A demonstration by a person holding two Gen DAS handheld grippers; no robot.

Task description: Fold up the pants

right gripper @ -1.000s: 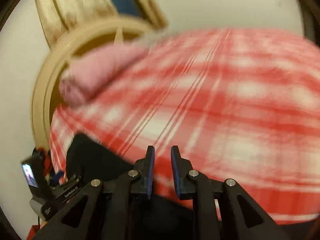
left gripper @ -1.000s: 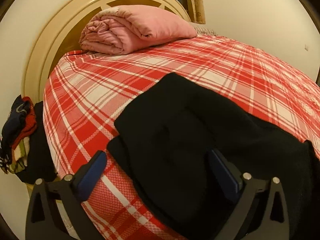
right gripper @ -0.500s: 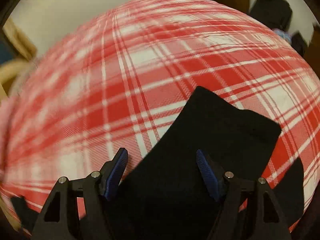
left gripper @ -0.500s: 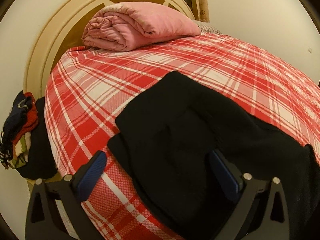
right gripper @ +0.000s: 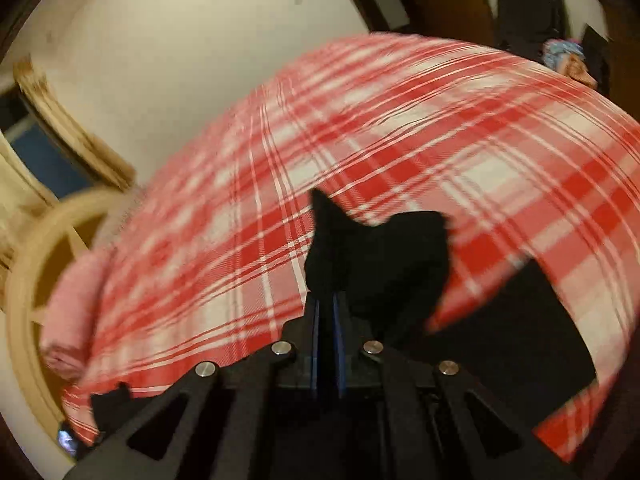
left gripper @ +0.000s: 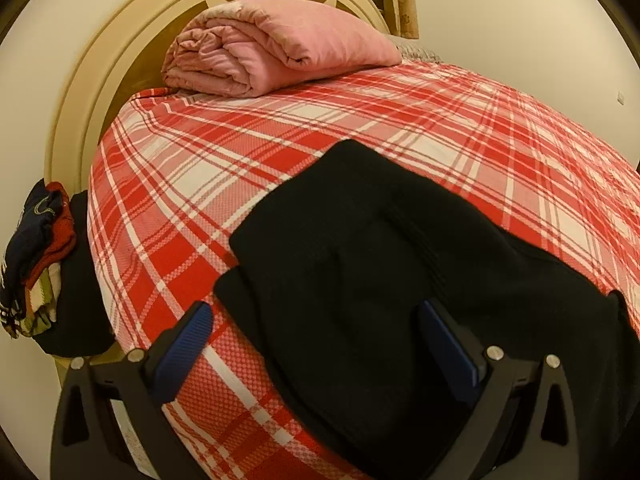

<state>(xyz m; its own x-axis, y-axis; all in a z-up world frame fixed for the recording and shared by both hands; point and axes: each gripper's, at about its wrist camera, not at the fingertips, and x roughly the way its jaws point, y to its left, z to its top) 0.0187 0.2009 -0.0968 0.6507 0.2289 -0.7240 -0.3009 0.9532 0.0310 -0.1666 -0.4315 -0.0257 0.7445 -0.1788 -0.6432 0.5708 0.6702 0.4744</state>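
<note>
Red and white checked cloth covers the bed point(left gripper: 360, 128), and every place below is told from that bed. At its head end lies a rolled pink blanket point(left gripper: 276, 50) in front of a round cream headboard point(left gripper: 80, 92). A small heap of clothes point(left gripper: 36, 264) hangs just off the bed's corner.

The pants point(left gripper: 380, 280) are black and lie on the near side of the bed. They look thick and soft, with a ribbed band across them (maybe the waist, but it is hard to tell).

The left gripper point(left gripper: 316, 344) hovers over the near edge of the bed. Its blue pads are far apart, one over the checked cloth and one over the pants, and they hold nothing.

The right gripper point(right gripper: 328, 312) has its jaws shut tight on a bunch of the black cloth. That bunch sticks up above the bed in a floppy point.

To fold well, I think the right gripper should carry its end over in a smooth, low sweep and lay it edge to edge. The left gripper could press the pants down so they do not slide. Soft cloth sags and bunches, so going slow helps.
</note>
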